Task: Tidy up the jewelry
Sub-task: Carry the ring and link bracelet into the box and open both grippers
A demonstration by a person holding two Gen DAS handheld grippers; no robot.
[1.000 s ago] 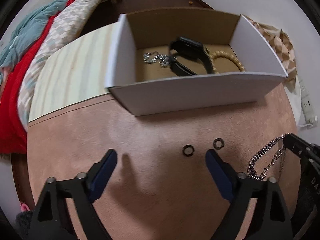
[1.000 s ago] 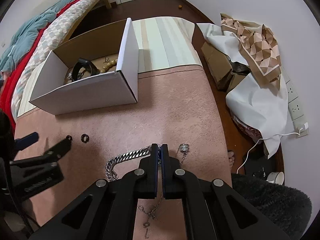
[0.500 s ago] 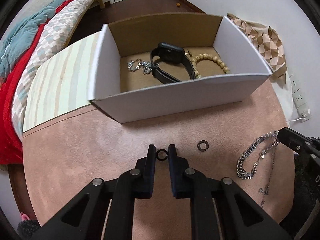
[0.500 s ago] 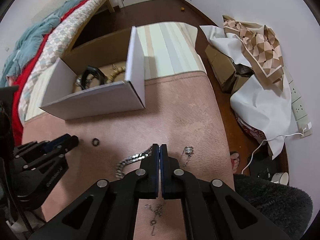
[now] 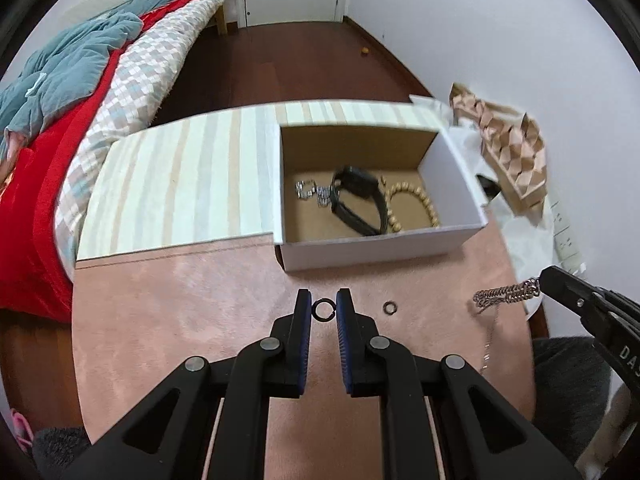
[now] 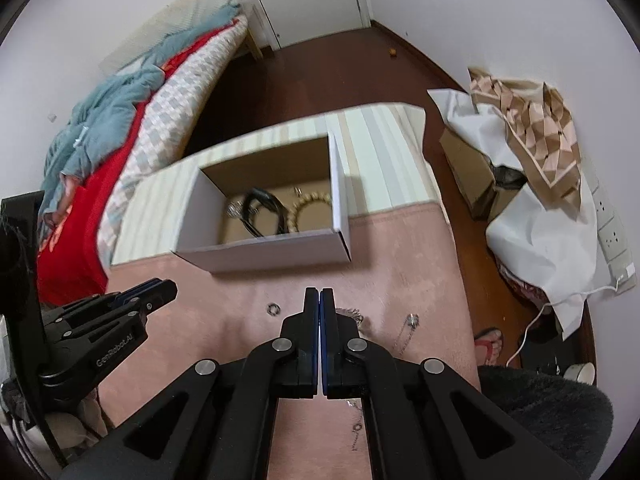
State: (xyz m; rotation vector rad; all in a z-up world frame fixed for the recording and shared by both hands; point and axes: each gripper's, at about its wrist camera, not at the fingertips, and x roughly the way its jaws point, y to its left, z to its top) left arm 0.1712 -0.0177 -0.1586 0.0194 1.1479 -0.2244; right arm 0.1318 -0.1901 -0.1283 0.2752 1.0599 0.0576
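My left gripper (image 5: 324, 309) is shut on a small black ring (image 5: 323, 310) and holds it above the pink mat (image 5: 180, 300). A second ring (image 5: 389, 307) lies on the mat to its right. My right gripper (image 6: 320, 300) is shut on a silver chain (image 5: 506, 294), which hangs from its tip in the left wrist view. A thin necklace (image 6: 406, 330) lies on the mat under it. The white cardboard box (image 5: 380, 246) stands beyond, holding a black watch (image 5: 356, 200), a bead bracelet (image 5: 416, 208) and a silver piece (image 5: 312, 192).
A striped cloth (image 5: 180, 184) covers the surface left of the box. A bed with red and blue covers (image 5: 60, 100) lies at the far left. Bags and paper (image 6: 536, 184) are piled on the floor at the right, by a wall socket (image 6: 612, 232).
My left gripper closed on the black ring and lifted it off the mat. My right gripper rose with the silver chain, which now hangs off the mat. Both views pulled back from the box.
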